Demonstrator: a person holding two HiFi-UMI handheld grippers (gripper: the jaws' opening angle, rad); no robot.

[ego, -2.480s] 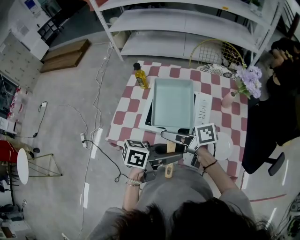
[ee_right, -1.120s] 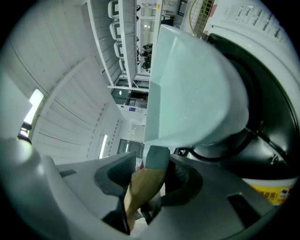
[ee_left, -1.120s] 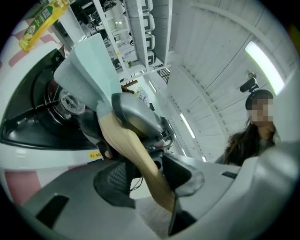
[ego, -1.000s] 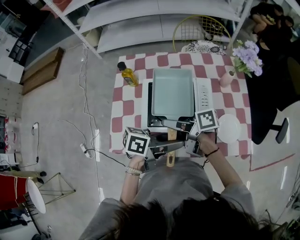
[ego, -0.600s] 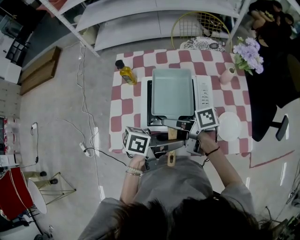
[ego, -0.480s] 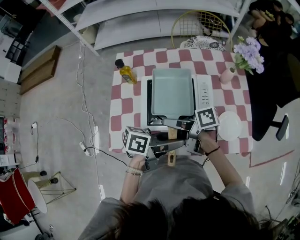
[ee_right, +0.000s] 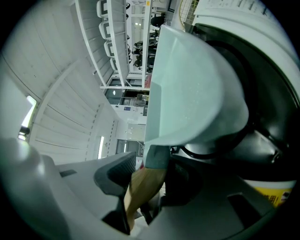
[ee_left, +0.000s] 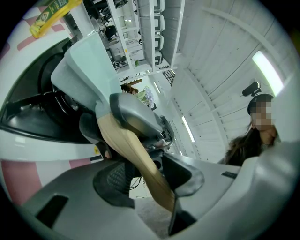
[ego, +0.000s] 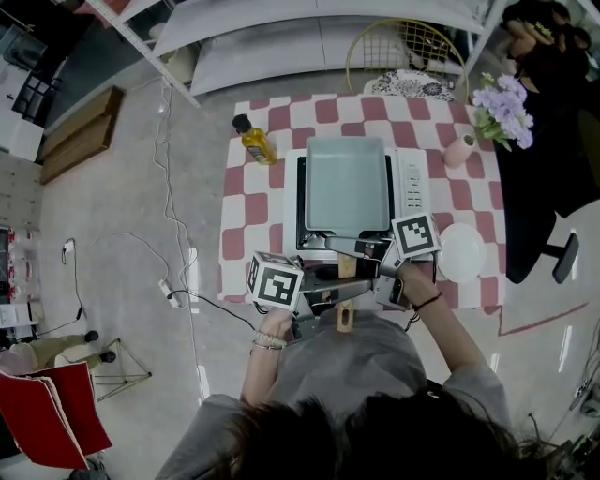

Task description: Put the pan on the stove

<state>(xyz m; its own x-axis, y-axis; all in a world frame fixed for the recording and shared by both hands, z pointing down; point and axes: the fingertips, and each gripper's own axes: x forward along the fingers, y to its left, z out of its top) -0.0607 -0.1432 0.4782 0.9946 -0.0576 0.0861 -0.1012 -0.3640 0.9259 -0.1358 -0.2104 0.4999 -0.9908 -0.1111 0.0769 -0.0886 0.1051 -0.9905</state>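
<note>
In the head view, almost nothing has shifted over the last couple of seconds. The pan (ego: 347,183) sits square on the stove (ego: 410,187) as before, its wooden handle (ego: 345,314) reaching past the table's (ego: 258,202) near edge toward you. Your left gripper (ego: 328,300) and right gripper (ego: 349,258) remain on that handle. I judge the placing done, with only the release left.

An oil bottle (ego: 254,141) stands at the table's far left corner, a white plate (ego: 461,253) by its right edge and a flower vase (ego: 458,150) at the far right. White shelving (ego: 281,28) stands beyond the table, and cables (ego: 173,187) trail across the floor.

In the left gripper view, the jaws pinch the handle (ee_left: 136,159) near its free end, with the pan (ee_left: 86,70) ahead.

In the right gripper view, the jaws pinch the handle (ee_right: 143,187) just behind the pan (ee_right: 192,84), over the stove's (ee_right: 262,117) black top.
</note>
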